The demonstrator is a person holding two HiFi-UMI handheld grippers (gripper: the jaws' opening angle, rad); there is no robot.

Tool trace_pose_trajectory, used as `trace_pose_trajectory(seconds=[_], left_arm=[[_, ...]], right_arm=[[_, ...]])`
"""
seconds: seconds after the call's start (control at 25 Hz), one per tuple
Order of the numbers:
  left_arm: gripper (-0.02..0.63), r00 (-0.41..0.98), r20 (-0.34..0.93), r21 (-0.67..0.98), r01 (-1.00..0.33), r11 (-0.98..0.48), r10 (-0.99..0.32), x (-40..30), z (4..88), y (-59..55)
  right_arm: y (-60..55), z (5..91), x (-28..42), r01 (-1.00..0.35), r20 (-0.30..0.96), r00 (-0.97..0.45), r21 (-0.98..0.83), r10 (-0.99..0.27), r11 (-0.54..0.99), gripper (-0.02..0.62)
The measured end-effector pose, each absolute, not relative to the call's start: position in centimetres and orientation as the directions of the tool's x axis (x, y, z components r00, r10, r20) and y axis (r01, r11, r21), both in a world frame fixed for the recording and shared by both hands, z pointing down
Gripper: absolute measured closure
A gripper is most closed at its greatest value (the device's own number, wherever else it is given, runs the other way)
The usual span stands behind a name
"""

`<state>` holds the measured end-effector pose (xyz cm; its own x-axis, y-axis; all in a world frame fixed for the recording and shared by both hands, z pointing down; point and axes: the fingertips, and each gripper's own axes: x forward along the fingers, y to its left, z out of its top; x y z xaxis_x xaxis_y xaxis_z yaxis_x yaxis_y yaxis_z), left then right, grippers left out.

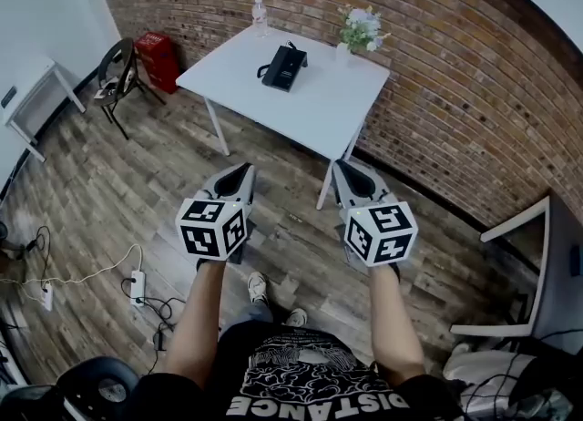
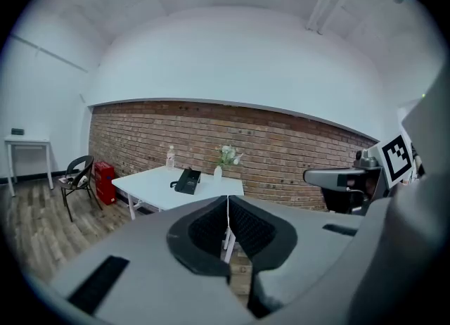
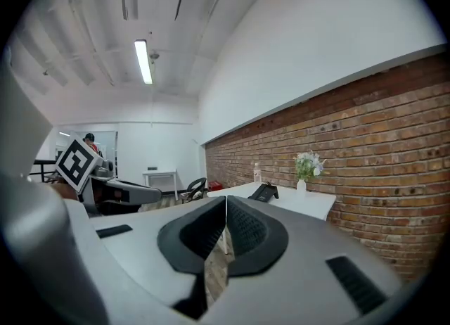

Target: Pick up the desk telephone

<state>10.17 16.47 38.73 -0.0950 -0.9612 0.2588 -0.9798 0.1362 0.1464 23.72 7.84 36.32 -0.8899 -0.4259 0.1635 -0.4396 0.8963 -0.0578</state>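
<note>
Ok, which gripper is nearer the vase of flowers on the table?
Right. The right gripper is over the floor short of the table, almost in line with the vase of flowers; the left gripper is beside it, further to the left.

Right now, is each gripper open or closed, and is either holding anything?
Left gripper: closed, holding nothing.
Right gripper: closed, holding nothing.

The left claw (image 1: 244, 171) and right claw (image 1: 342, 168) are grey shells with black ribbed pads (image 2: 211, 228). Behind each sits a white cube (image 1: 213, 226) bearing black square markers. The person wears a black printed T-shirt (image 1: 310, 378).
</note>
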Motion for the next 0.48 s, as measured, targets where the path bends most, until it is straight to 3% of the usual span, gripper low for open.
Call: trace_pose_trajectory(seconds=[0.32, 0.48], left_arm=[[0.594, -0.095, 0.256, 0.171, -0.975, 0.142, -0.962, 6.3, 39.6, 14.2], [0.582, -0.087, 0.259, 0.188, -0.972, 0.139, -0.962, 3.1, 40.1, 11.9]], right_arm=[[5.3, 37.7, 20.2, -0.435, 0.191, -0.888, -0.052, -0.419, 0.899, 0.591], [3.3, 38.3, 17.5, -0.439, 0.214, -0.882, -0.047, -0.420, 0.897, 0.560]])
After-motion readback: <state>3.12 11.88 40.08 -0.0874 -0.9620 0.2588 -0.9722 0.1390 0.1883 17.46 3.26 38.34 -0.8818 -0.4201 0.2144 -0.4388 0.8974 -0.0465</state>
